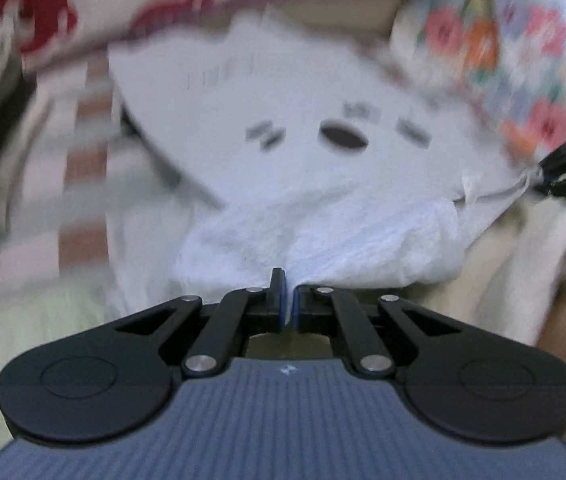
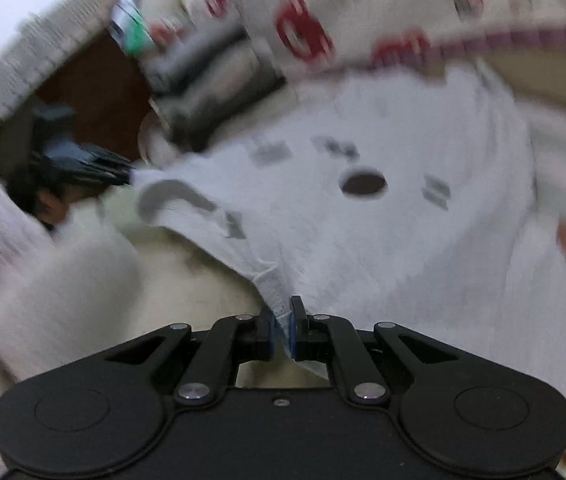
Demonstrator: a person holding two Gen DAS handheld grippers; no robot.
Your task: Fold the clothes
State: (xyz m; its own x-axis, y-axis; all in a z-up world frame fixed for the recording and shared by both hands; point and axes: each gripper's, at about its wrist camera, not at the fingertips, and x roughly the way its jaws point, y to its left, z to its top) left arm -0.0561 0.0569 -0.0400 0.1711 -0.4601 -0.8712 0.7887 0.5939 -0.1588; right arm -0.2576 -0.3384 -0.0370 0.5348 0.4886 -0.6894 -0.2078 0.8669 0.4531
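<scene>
My left gripper (image 1: pixel 287 300) and right gripper (image 2: pixel 282 330) each pinch an edge of the white printed cotton garment (image 1: pixel 303 152), stretched between them above the cream bedding (image 2: pixel 187 276); ready for folding.

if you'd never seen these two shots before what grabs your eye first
The white garment fills the middle of both views, with a dark oval mark and blurred grey print on it. Each claw is shut on its cloth: the left claw pinches a bunched edge at the bottom centre, the right claw a hem. Behind it lie a red-and-white patterned cloth and, at the left view's upper right, a floral fabric.
</scene>
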